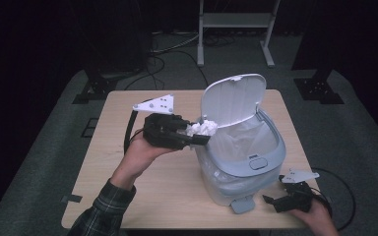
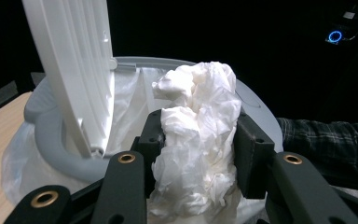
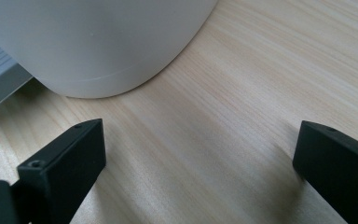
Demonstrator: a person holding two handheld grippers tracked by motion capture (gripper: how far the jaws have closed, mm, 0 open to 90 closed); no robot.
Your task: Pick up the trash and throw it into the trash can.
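In the high view the left gripper (image 1: 196, 135) pinches a crumpled tissue wad (image 1: 203, 129) at the rim of the lidded bin (image 1: 270, 152), whose lid (image 1: 232, 98) stands up; the bin is lined with a thin plastic bag (image 1: 241, 135), contents not discernible; the right gripper (image 1: 275, 201) rests on the table (image 1: 142, 191) by the pedal (image 1: 242, 204). In the left gripper view the wad (image 2: 198, 140) sits squeezed between both pads, likely very light, soft, compressible, best held across its bulky middle. In the right gripper view the jaws are spread, holding nothing, near the bin's white base (image 3: 102, 42).
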